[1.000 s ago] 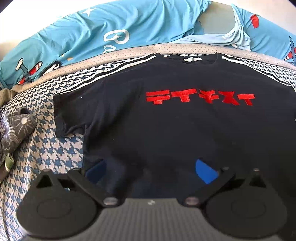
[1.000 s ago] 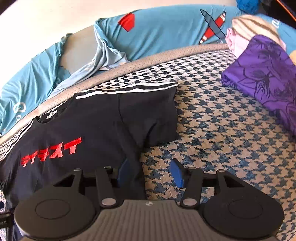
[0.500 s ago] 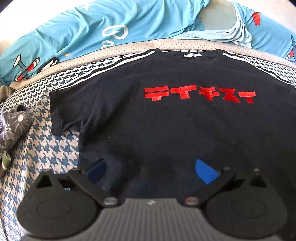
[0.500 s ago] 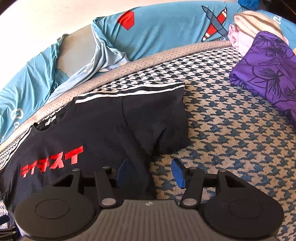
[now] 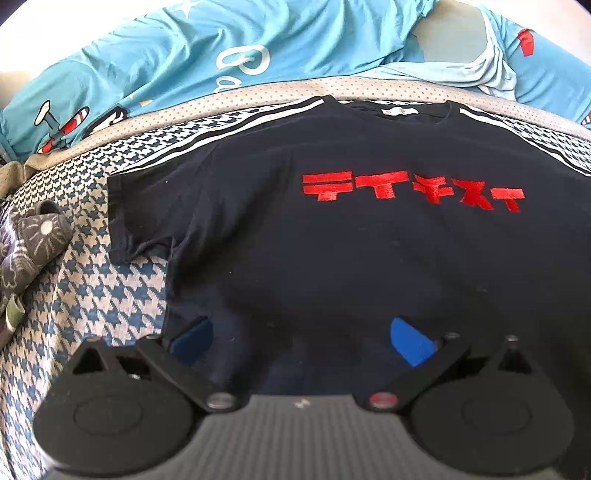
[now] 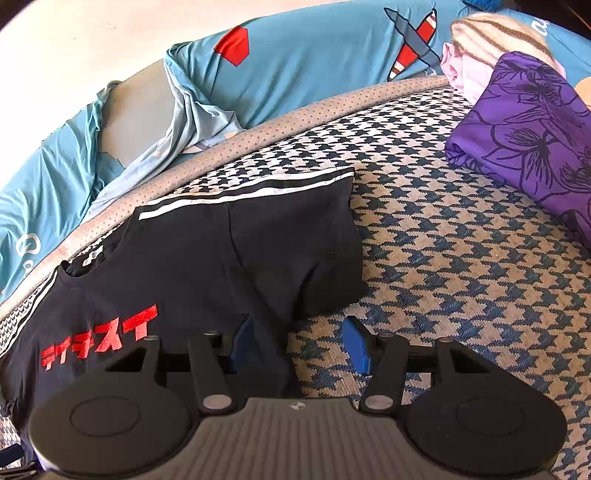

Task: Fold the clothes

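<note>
Left wrist view: my left gripper (image 5: 301,341) hangs over the near part of a black T-shirt (image 5: 332,251) that lies flat, front up, on a houndstooth bed cover (image 5: 96,280). Its jaws stand wide apart, and the blue pads (image 5: 408,341) press on nothing. This view alone shows the whole red lettering (image 5: 412,190) across the chest, the collar with its white label (image 5: 399,110) at the far edge, and the shirt's left sleeve (image 5: 140,218) spread flat on the cover. It also shows a grey patterned cloth (image 5: 31,243) at the far left edge of the bed.

Right wrist view: my right gripper (image 6: 299,343) sits at the shirt's right side seam, jaws about half apart. One blue pad (image 6: 242,341) lies over the black fabric, the other (image 6: 356,345) over bare cover, with the shirt's edge (image 6: 280,350) running between them; neither pad presses on it. Only this view shows the right sleeve (image 6: 295,254) with its white shoulder stripes (image 6: 251,194), lying flat. It also shows, well apart on the far right, a folded purple flowered cloth (image 6: 528,144) with a pink one (image 6: 467,74) and a striped one (image 6: 495,33) behind it.

Both views show the blue printed sheet (image 5: 221,55) bunched along the far side of the bed.
</note>
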### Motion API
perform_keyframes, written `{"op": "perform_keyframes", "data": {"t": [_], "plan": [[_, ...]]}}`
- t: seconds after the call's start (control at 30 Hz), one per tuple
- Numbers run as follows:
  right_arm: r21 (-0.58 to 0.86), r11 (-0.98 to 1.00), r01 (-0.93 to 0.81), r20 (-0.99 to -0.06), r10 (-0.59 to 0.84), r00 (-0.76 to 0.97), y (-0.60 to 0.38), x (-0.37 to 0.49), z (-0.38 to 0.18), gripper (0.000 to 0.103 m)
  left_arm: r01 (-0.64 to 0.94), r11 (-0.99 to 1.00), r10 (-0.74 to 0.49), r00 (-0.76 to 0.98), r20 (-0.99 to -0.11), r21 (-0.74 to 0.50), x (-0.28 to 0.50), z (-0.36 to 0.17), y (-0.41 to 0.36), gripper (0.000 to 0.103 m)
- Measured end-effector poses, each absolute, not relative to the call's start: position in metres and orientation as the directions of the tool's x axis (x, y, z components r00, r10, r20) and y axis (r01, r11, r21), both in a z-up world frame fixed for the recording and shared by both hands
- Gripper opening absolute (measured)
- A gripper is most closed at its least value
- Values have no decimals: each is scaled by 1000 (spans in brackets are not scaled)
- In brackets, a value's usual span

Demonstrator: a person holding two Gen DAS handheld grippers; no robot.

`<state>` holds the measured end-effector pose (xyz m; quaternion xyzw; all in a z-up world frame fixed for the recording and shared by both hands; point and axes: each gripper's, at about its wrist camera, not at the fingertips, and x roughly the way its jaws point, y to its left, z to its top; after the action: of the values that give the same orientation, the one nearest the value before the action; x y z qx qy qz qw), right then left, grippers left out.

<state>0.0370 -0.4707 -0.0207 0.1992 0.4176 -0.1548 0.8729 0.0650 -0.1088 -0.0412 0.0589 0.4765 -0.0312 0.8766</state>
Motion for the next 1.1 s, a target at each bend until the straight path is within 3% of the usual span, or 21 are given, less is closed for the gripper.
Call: {"op": "perform_keyframes", "data": {"t": [0.27, 0.57, 1.1], "plan": [[262, 840, 474, -774, -111, 624, -486, 35, -23, 53, 92, 993, 9, 537, -843, 70, 70, -44, -102, 103], [466, 685, 560, -762, -11, 648, -510, 33, -36, 53, 71, 995, 17, 525, -851, 64, 75, -49, -95, 103], [512, 658, 552, -694, -61, 717, -517, 48, -47, 52, 52, 998, 13, 515, -857, 47, 81, -53, -87, 103]]}}
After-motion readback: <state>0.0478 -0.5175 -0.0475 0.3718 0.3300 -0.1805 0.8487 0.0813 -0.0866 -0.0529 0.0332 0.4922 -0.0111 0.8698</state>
